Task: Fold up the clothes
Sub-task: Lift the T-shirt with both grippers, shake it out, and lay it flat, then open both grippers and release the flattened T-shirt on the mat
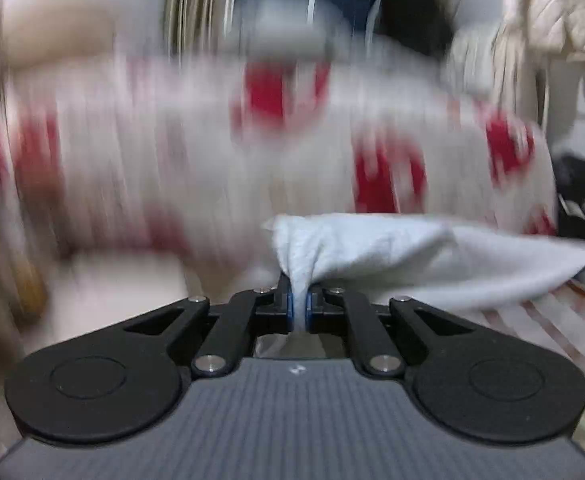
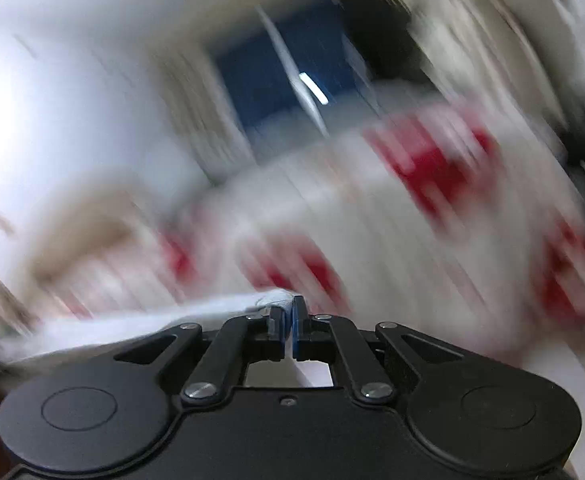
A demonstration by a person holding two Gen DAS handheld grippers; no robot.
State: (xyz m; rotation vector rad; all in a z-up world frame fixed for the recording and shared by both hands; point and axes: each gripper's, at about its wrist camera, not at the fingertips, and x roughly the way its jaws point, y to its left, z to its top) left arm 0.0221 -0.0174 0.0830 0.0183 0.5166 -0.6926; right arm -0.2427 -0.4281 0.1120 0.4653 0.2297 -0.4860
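1. The left gripper (image 1: 300,305) is seen with its black fingers pinched on a bunched corner of a white textured cloth garment (image 1: 392,252), which is spread away to the right.
2. The right gripper (image 2: 291,330) is clamped on another edge of the same garment (image 2: 140,322), which is stretched off to the left.
3. Farther off, a blurred white bedcover with red patches (image 1: 276,92) is seen.
4. Beyond it, a dark blue window (image 2: 268,76) is visible.

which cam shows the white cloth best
The left wrist view. There the white cloth is sharp, bunched between the left gripper fingers and stretching off to the right. The right wrist view shows only a blurred strip of it running left from the right gripper, which is shut on its edge.
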